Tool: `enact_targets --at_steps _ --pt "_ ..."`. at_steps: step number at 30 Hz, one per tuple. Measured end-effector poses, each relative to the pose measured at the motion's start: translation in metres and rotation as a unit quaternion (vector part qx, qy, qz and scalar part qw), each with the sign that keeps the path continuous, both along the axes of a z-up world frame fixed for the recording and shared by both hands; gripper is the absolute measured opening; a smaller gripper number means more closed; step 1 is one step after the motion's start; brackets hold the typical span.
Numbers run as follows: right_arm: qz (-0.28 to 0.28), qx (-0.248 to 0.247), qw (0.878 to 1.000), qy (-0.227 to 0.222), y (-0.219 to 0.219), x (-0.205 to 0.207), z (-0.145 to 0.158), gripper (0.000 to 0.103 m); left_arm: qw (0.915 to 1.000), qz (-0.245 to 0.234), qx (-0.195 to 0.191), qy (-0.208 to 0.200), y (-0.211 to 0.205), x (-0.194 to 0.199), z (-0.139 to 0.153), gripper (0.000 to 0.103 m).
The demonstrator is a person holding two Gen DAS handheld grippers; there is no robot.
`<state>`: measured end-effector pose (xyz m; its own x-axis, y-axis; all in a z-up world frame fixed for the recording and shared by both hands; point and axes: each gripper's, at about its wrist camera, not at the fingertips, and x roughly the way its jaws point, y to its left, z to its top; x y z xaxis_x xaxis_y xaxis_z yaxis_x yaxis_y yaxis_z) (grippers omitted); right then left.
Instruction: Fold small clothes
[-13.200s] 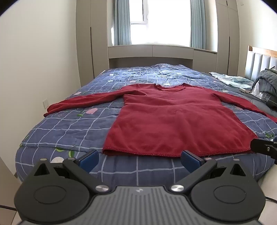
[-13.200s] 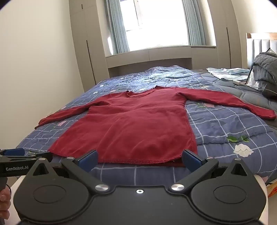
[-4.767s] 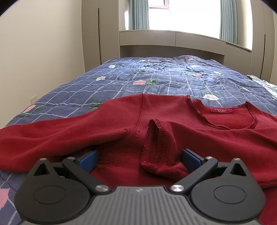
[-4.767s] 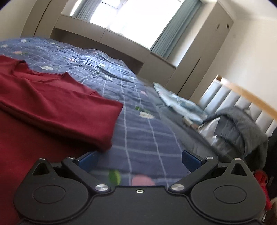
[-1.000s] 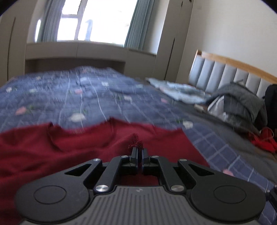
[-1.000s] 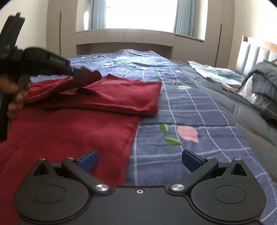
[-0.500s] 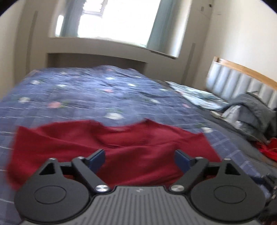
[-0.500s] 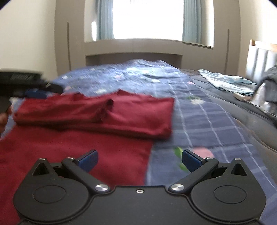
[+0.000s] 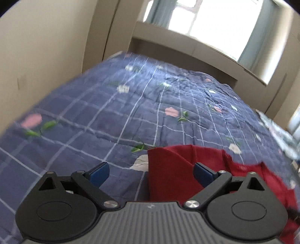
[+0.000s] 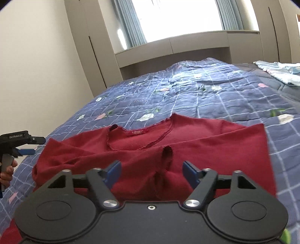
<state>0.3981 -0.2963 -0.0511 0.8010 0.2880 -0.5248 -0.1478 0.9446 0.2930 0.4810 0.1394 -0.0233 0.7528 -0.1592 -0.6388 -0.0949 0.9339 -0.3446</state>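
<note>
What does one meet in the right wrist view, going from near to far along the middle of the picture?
right gripper → sleeve cuff → neckline label of the red top → blue checked quilt → built-in ledge → window

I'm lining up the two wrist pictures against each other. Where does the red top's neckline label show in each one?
Left wrist: the label sits at lower right, blurred, on the red top.
Right wrist: the label sits just left of centre, inside the neckline.
Shared landmark: the blue checked quilt and the bright window behind it.
</note>
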Motion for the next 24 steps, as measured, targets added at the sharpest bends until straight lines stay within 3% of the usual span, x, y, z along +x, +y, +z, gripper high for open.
enact_targets --at_steps 2,4,6,7,9,11,14,16,18,19,21,24 --pt "-0.001 -0.007 1.000 0.006 0.006 0.009 -0.004 0.055 0.9998 -0.002 -0.020 0.010 0.003 0.011 -0.009 0.096" --pt "-0.005 -0.009 1.000 0.015 0.008 0.015 -0.007 0.043 0.9992 -0.010 -0.034 0.016 0.002 0.022 -0.015 0.084" --pt "-0.009 -0.012 1.000 0.013 0.009 0.018 -0.008 0.013 0.9985 -0.023 -0.046 0.019 -0.003 0.027 -0.019 0.058" --pt "-0.009 -0.011 1.000 0.009 0.008 0.018 -0.006 0.006 0.9983 -0.028 -0.049 0.017 -0.006 0.028 -0.020 0.051" --pt "-0.010 -0.004 1.000 -0.003 0.005 0.017 -0.001 0.003 0.9981 -0.037 -0.048 0.008 -0.014 0.030 -0.017 0.024" --pt "-0.019 -0.004 1.000 -0.021 -0.001 0.010 0.007 0.002 0.9980 -0.049 -0.037 -0.013 -0.025 0.028 -0.008 0.016" --pt "-0.049 0.003 0.998 -0.042 -0.014 -0.003 0.018 0.002 0.9968 -0.071 -0.020 -0.030 -0.041 0.026 -0.001 0.017" --pt "-0.072 0.003 0.997 -0.040 -0.024 -0.008 0.019 0.002 0.9964 -0.080 -0.007 -0.028 -0.049 0.027 0.001 0.029" --pt "-0.080 0.006 0.997 -0.024 -0.032 -0.009 0.012 0.003 0.9965 -0.076 -0.001 -0.034 -0.052 0.022 0.002 0.051" --pt "-0.082 0.010 0.997 -0.012 -0.034 -0.008 0.006 0.003 0.9964 -0.076 0.000 -0.039 -0.050 0.018 0.004 0.055" --pt "-0.080 0.020 0.997 0.011 -0.038 -0.006 -0.007 0.006 0.9960 -0.073 -0.001 -0.051 -0.043 0.007 0.007 0.071" --pt "-0.082 0.022 0.996 0.012 -0.038 -0.010 -0.018 0.012 0.9946 -0.074 0.014 -0.072 -0.026 -0.017 0.013 0.078"
